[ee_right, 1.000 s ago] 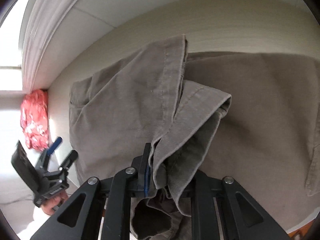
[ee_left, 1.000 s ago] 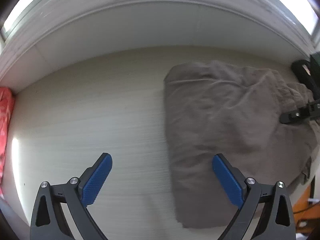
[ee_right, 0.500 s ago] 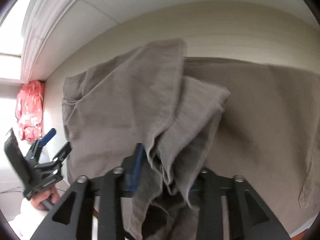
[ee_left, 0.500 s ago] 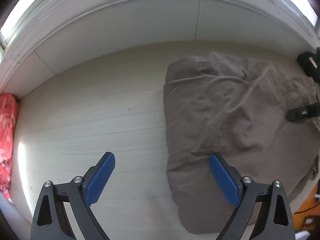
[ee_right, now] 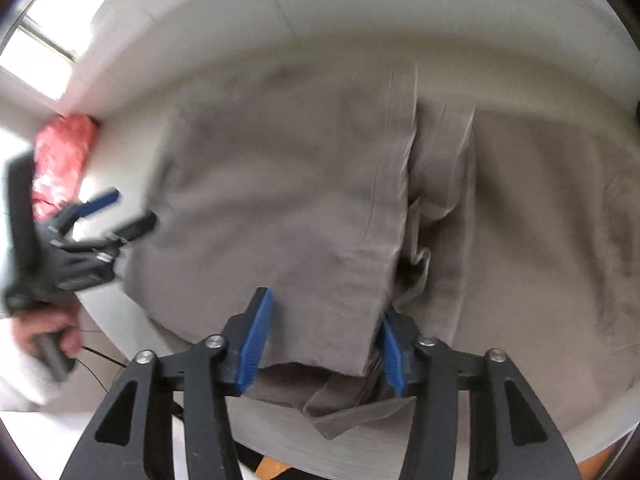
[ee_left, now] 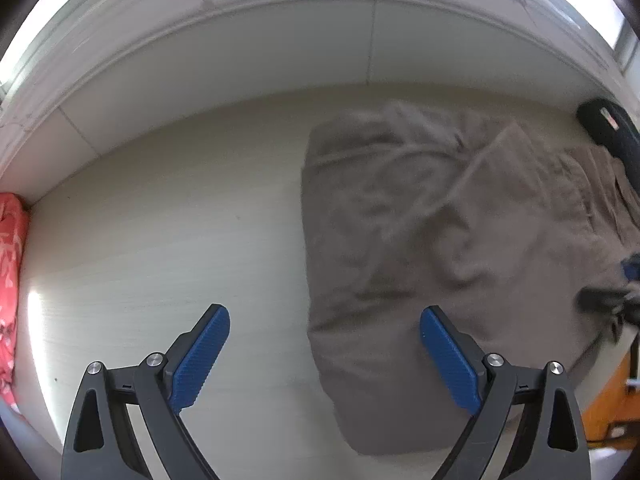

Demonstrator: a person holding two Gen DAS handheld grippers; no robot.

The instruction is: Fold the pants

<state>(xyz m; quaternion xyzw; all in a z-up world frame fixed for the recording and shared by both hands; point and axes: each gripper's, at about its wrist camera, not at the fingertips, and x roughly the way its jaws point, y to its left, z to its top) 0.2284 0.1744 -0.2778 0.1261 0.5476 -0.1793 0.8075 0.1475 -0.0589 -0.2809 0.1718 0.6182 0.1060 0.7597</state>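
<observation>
Grey-brown pants (ee_left: 440, 240) lie rumpled and folded over on the pale table (ee_left: 160, 240), filling its right half. My left gripper (ee_left: 323, 314) hovers open above the pants' left edge; its right pad is over the cloth, its left pad over bare table. In the right wrist view the pants (ee_right: 300, 208) spread flat, with a seamed edge running down the middle. My right gripper (ee_right: 323, 306) stands open just above the near hem, and the cloth lies loose between the blue pads. The left gripper (ee_right: 128, 210) shows at the left, the right gripper (ee_left: 610, 284) blurred at the right edge.
A red patterned cloth (ee_left: 10, 280) lies at the table's far left, against the white wall (ee_left: 280, 60). A black object (ee_left: 608, 132) sits at the back right. Something orange (ee_left: 608, 400) shows below the table's near right edge. A hand (ee_right: 44, 332) holds the left gripper's handle.
My right gripper let go of the bunched fold it held; its jaws opened and it shifted sideways. The cloth dropped and now lies flatter. The left gripper hardly moved.
</observation>
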